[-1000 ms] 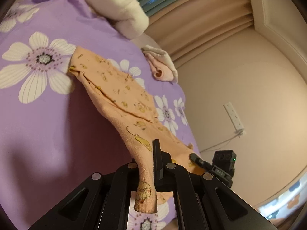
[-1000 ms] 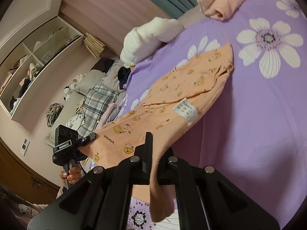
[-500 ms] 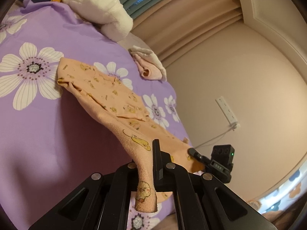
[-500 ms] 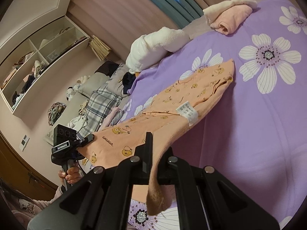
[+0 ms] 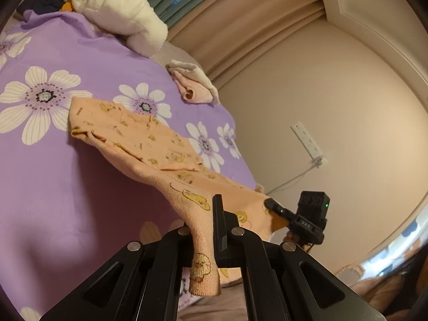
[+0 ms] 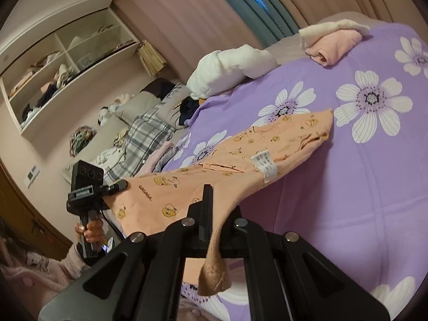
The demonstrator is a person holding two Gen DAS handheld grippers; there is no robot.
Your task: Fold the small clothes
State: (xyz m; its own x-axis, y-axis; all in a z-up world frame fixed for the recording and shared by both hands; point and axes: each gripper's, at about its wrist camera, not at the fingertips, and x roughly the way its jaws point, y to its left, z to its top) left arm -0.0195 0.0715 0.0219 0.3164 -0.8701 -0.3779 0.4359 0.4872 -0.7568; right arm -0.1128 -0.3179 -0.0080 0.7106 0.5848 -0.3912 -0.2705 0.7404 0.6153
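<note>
A small peach garment [image 5: 149, 144] printed with yellow cartoon birds hangs stretched above the purple flowered bed cover [image 5: 53, 187]. Its far end still rests on the cover. My left gripper [image 5: 206, 230] is shut on one near corner, which droops below the jaws. My right gripper [image 6: 214, 214] is shut on the other near corner of the same garment [image 6: 240, 160]. A white care label [image 6: 264, 164] shows on its underside. Each gripper appears in the other's view, the right one [image 5: 278, 210] and the left one [image 6: 119, 187], pinching the cloth.
A folded pink and white garment [image 5: 195, 85] lies at the far edge of the bed. A white plush bundle [image 5: 120, 8] sits near the curtains. A plaid blanket [image 6: 141, 144] and shelves [image 6: 67, 67] stand to the left. A wall socket [image 5: 307, 141] is at right.
Both grippers have lifted and pulled back with the garment. More of it hangs off the bed and its far end has slid nearer.
</note>
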